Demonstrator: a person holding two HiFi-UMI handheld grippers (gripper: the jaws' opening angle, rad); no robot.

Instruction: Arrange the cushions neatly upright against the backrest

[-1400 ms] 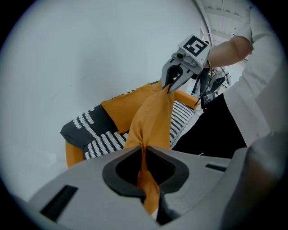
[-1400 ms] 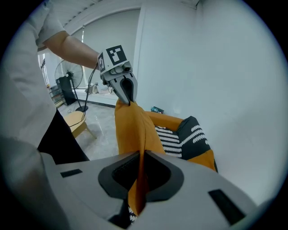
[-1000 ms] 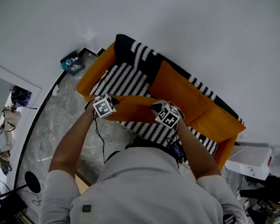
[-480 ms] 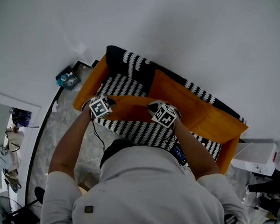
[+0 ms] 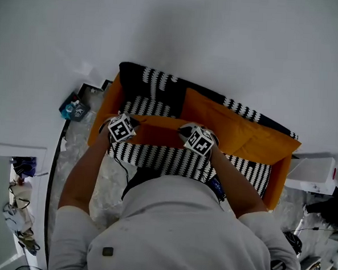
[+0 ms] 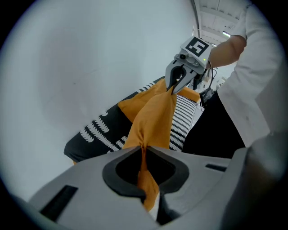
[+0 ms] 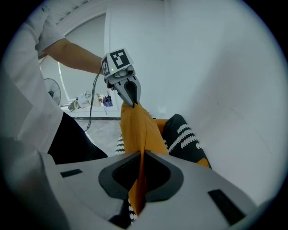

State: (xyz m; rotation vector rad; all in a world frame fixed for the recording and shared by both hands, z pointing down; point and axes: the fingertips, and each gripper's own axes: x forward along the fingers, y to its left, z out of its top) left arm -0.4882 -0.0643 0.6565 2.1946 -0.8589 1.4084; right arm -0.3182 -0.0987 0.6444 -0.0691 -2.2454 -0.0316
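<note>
Your left gripper (image 6: 144,155) is pinched almost shut on one edge of the orange cushion (image 5: 158,131), and your right gripper (image 7: 141,159) is clamped the same way on the opposite edge. The fabric is bunched between both sets of jaws. You hold the cushion stretched between them over the striped seat (image 5: 167,159) of the sofa (image 5: 104,107), in front of the black backrest (image 5: 152,82) with a strip of seat showing between. A second cushion (image 5: 232,130), also orange, leans on the backrest to the right, just beside your right gripper.
</note>
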